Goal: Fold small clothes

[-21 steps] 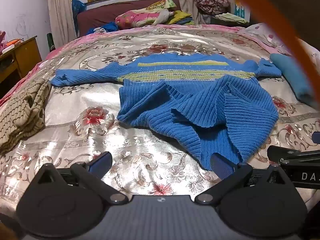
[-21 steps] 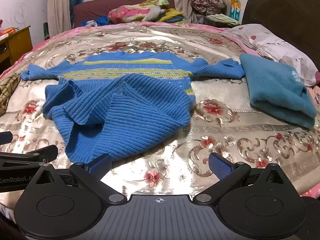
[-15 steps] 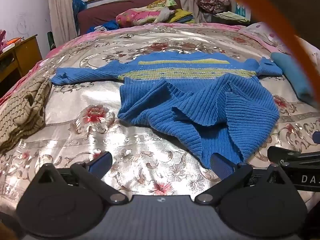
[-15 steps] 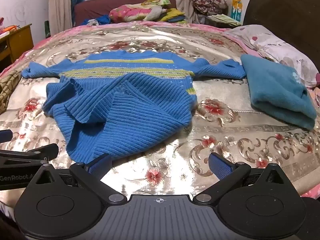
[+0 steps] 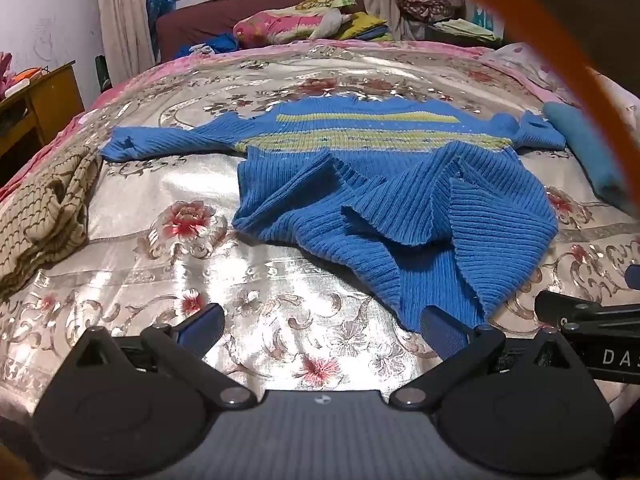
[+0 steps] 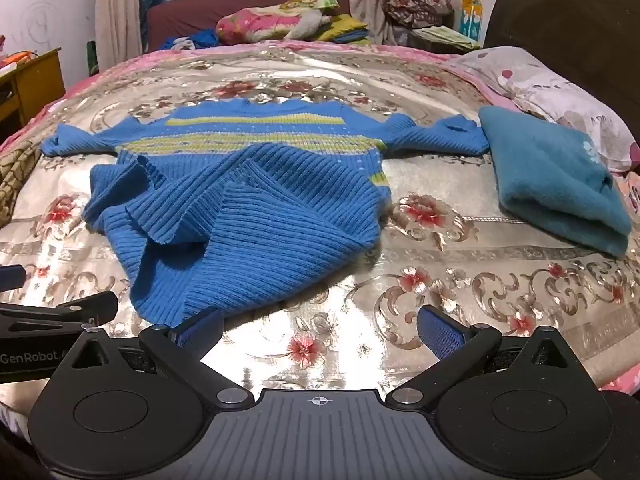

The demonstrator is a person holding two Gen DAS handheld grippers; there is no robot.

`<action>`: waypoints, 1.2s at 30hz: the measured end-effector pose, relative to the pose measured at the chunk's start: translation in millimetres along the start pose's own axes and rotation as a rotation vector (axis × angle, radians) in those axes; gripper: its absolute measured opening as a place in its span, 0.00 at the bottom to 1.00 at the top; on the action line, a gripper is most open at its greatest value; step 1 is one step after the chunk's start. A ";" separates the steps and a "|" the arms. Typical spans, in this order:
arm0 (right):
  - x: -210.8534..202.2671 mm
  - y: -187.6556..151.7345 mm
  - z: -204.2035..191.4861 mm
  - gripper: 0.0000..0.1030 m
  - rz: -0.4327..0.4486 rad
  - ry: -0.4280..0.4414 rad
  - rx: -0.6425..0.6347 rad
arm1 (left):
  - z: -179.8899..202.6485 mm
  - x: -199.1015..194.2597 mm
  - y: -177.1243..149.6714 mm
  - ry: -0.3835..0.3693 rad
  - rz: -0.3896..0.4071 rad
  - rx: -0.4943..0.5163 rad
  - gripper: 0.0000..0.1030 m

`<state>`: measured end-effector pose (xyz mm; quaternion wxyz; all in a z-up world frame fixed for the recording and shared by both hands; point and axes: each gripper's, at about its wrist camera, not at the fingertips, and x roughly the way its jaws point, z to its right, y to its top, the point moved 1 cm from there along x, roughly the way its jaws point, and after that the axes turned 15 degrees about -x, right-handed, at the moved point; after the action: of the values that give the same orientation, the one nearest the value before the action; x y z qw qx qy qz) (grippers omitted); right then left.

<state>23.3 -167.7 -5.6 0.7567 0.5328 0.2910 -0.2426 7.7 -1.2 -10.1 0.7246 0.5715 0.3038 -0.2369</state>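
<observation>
Only the left view shows the tan knit (image 5: 44,204); the right shows the pillow (image 6: 560,96). Both jaws gape empty before the sweater (image 6: 240,208); an orange strap (image 5: 560,68) blocks the teal garment (image 5: 580,140).

Bare bedspread (image 6: 460,264) lies between the blue sweater (image 6: 256,216) and the folded teal garment (image 6: 556,184).

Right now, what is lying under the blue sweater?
The blue sweater lies on the floral bedspread, its hem bunched up over its own body. Around its edges only bedspread shows. What the knit covers in the middle cannot be seen.
</observation>
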 end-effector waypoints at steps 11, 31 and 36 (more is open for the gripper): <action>1.2 -1.9 0.0 1.00 -0.007 0.001 0.004 | -1.4 0.2 -0.5 0.002 -0.010 -0.011 1.00; 2.3 -2.8 0.4 1.00 -0.014 0.002 0.007 | -2.8 0.5 -1.4 0.004 -0.023 -0.023 1.00; 2.5 -3.2 0.3 1.00 -0.014 0.004 0.009 | -2.5 1.2 -1.9 0.005 -0.026 -0.029 1.00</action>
<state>23.0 -169.2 -9.4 0.7520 0.5347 0.2949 -0.2482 6.9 0.8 -12.6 0.7288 0.5574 0.3165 -0.2406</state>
